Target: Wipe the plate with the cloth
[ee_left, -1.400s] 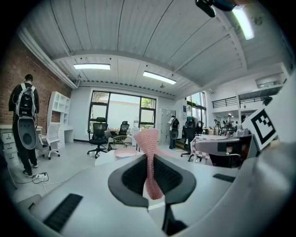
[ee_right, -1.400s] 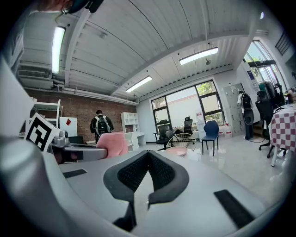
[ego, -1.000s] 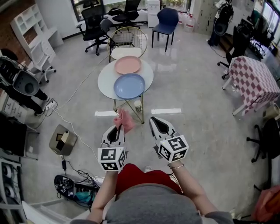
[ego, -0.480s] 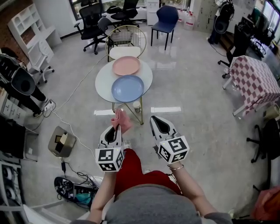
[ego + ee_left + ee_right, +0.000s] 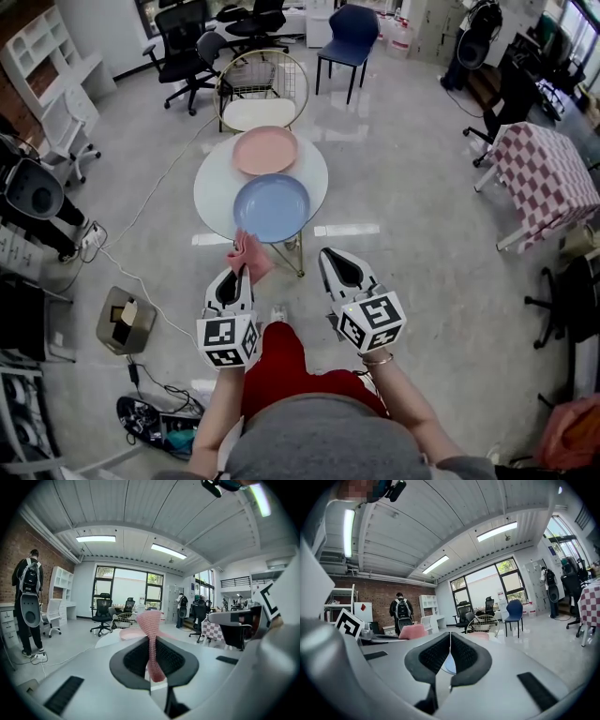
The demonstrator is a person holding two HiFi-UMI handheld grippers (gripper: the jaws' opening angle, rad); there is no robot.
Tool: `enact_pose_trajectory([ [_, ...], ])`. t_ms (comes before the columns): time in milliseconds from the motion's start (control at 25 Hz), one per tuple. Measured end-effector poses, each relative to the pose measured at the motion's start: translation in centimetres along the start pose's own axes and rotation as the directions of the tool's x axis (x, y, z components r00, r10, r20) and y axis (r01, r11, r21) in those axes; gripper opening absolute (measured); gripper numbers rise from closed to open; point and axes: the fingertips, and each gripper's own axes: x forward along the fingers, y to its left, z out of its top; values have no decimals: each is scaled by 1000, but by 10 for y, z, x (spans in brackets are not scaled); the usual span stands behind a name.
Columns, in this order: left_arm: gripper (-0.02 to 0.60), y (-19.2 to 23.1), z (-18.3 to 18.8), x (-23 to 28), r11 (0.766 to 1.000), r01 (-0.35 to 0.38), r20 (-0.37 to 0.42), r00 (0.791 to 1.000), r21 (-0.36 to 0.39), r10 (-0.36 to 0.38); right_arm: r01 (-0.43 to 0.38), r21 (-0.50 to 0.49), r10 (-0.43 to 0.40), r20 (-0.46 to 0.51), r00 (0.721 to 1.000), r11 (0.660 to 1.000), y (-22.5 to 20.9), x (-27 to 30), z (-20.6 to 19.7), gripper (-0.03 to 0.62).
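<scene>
"So where's the pink cloth [image 5: 248, 253]?"
"Pinched in the left gripper [image 5: 240, 274], near the round table [image 5: 211, 187]'s front edge."
"And the right gripper [image 5: 330, 255]?"
"Jaws pressed together, empty. The blue plate [image 5: 272, 207] sits on the table, with a pink plate [image 5: 264, 150] behind it."

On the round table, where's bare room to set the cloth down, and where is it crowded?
The widest bare patch of the round table is its left side, between the pink plate, the blue plate and the rim. A narrower strip runs along the right rim. The middle is crowded: pink plate behind, blue plate in front, close together.
</scene>
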Motion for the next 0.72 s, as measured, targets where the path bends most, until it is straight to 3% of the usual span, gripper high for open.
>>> enact_pose_trajectory([
  [440, 34, 67, 26, 112, 998, 62, -40, 997, -24, -63, 79, 20, -78, -44, 996, 997, -43, 116, 17, 29],
  [720, 34, 95, 41, 170, 990, 139, -62, 988, 11, -138, 138, 42, -135, -53, 989, 990, -65, 179, 23, 29],
])
